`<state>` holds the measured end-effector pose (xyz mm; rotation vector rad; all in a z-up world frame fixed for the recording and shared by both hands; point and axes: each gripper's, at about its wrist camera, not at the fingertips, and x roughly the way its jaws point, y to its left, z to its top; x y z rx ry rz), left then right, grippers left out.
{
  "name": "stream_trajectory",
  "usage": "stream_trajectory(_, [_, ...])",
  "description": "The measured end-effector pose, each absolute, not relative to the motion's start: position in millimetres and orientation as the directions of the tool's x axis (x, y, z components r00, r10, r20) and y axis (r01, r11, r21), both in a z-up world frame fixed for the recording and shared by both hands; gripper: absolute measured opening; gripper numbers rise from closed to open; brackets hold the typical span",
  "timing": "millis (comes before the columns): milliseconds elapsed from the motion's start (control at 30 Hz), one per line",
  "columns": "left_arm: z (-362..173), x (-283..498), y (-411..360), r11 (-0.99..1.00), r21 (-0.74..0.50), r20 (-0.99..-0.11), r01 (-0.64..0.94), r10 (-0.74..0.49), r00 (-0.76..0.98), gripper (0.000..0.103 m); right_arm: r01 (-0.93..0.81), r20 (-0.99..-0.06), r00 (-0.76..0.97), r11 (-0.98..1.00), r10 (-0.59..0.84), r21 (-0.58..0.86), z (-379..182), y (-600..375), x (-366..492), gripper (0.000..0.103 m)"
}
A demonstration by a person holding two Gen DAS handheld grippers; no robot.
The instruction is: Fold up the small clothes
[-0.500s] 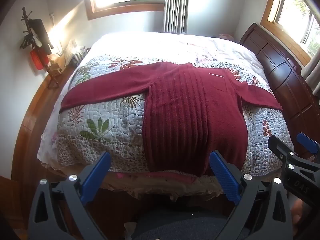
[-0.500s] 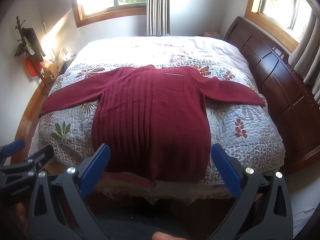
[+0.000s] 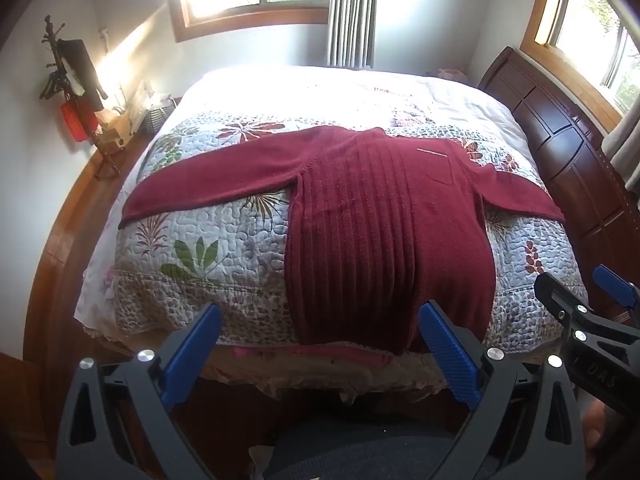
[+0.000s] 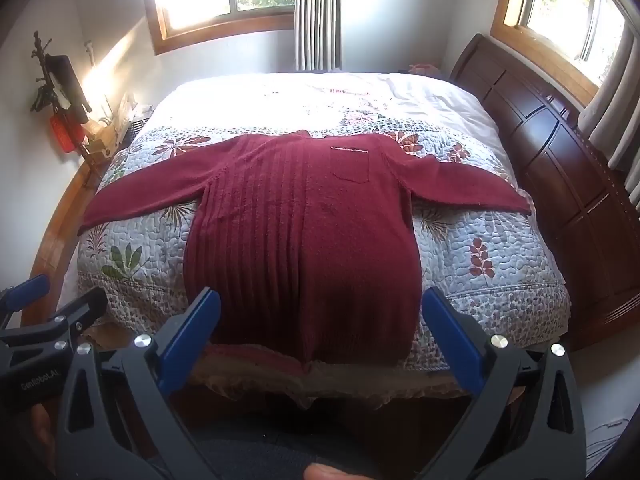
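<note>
Both tongs, my left [image 3: 320, 354] and right [image 4: 320, 338], hang open and empty before the flat-spread dark red knitted sweater [image 4: 304, 240] on the floral quilted bed [image 4: 500, 256], sleeves outstretched for folding.

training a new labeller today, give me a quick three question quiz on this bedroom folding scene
1. True or false: the dark red sweater lies spread flat on the floral quilt with both sleeves stretched out to the sides.
2. Which is gripping fabric: A) the left hand-held gripper, B) the right hand-held gripper, C) neither?
3. Fill in: the sweater's hem lies at the quilt's ____ edge, closest to both cameras.

Key: 1 true; 2 C, both stand open short of the sweater; 3 near.
</note>
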<state>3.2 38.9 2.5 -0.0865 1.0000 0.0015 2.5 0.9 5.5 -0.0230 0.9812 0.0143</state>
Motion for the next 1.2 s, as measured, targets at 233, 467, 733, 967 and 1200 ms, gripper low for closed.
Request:
stream_trajectory(233, [3.9, 4.2, 39.7, 0.996, -0.073, -0.842, -0.041, -0.040, 0.539, 0.099, -0.022, -0.833, 0.553, 1.000, 0.004, -0.010, 3.6, -0.6, 2.2, 0.100])
stream_trajectory(467, [4.1, 6.3, 38.1, 0.997, -0.073, -0.841, -0.039, -0.040, 0.540, 0.099, -0.021, -0.833, 0.553, 1.000, 0.005, -0.008, 2.3, -0.8, 2.8, 0.100])
stream_trajectory(733, [4.2, 8.4, 37.1, 0.996, -0.076, -0.840, -0.039, -0.043, 0.540, 0.099, -0.019, -0.833, 0.553, 1.000, 0.003, -0.009, 2.3, -1.8, 3.5, 0.100])
stream_trajectory(967, [3.0, 9.2, 38.0, 0.996, -0.076, -0.841, -0.039, -0.043, 0.539, 0.099, -0.018, -0.835, 0.551, 1.000, 0.003, -0.008, 0.8, -2.6, 4.5, 0.100])
stream_trajectory(1200, [2.5, 10.7, 38.4, 0.996, -0.077, -0.841, -0.040, -0.043, 0.539, 0.099, -0.017, -0.836, 0.549, 1.000, 0.004, -0.007, 0.0, -2.6, 4.9, 0.100])
